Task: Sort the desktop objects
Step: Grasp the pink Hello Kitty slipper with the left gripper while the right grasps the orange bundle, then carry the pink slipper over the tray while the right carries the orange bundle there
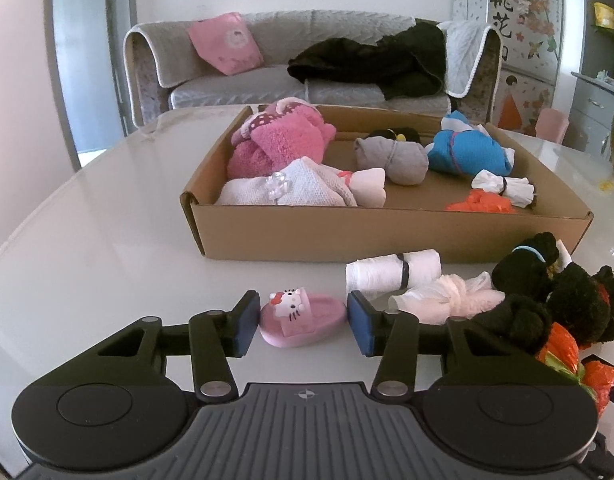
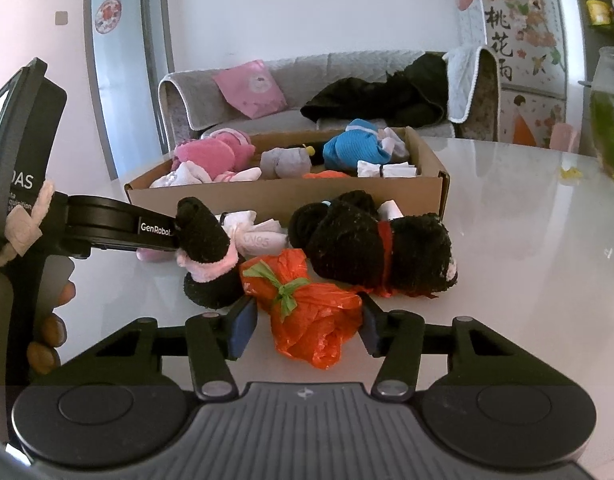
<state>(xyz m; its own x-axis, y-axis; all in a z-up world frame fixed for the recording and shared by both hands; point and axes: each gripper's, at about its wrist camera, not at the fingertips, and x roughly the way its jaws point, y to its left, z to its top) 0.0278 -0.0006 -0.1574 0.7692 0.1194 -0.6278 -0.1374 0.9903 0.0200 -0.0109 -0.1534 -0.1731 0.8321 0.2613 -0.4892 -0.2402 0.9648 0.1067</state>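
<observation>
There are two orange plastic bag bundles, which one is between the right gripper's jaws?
The orange bag bundle tied with a green ribbon, lying on the table in front of the cardboard box. The other orange bundle lies inside the box.

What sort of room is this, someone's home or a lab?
Most likely a home living room. A grey sofa with a pink cushion stands behind the white table, and a fridge covered in flower stickers is at the right.
</observation>
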